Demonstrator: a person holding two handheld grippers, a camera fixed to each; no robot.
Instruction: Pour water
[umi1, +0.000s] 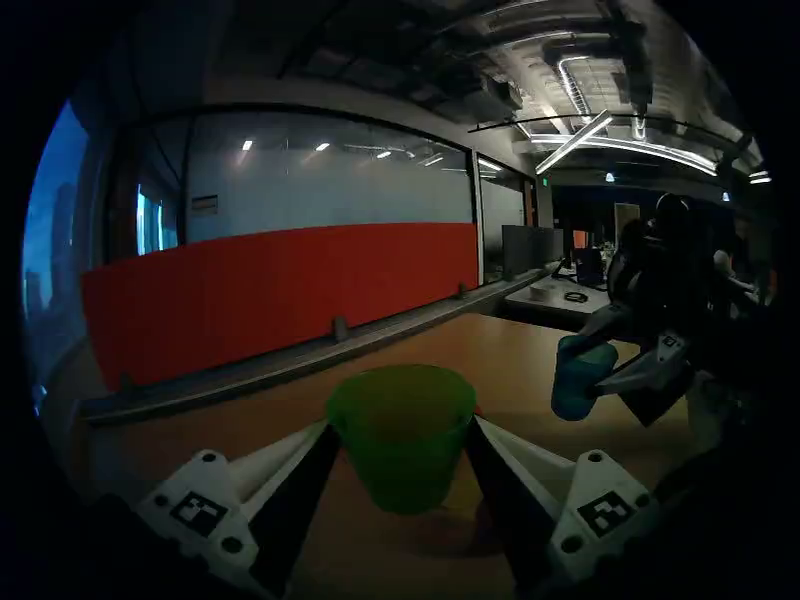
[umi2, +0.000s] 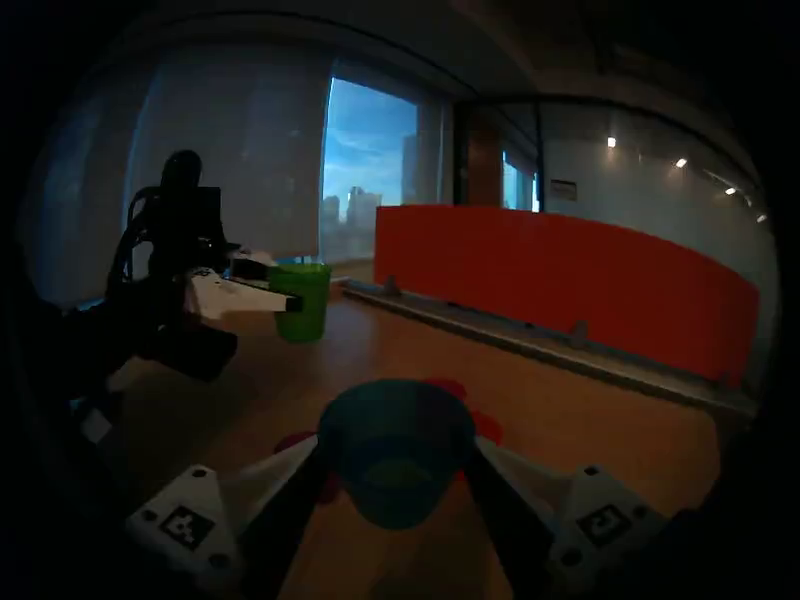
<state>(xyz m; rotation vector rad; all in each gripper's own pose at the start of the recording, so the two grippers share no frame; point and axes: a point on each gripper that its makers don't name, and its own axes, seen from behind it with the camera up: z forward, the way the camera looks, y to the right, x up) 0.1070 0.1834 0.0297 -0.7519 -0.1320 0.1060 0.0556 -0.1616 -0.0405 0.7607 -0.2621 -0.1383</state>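
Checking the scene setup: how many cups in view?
2. One green cup held in the left gripper; one blue cup held in the right gripper. Dim far desk unclear.

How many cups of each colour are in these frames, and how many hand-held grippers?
green cup: 1
blue cup: 1
hand-held grippers: 2 (left hand-held gripper, right hand-held gripper)
Total: 4
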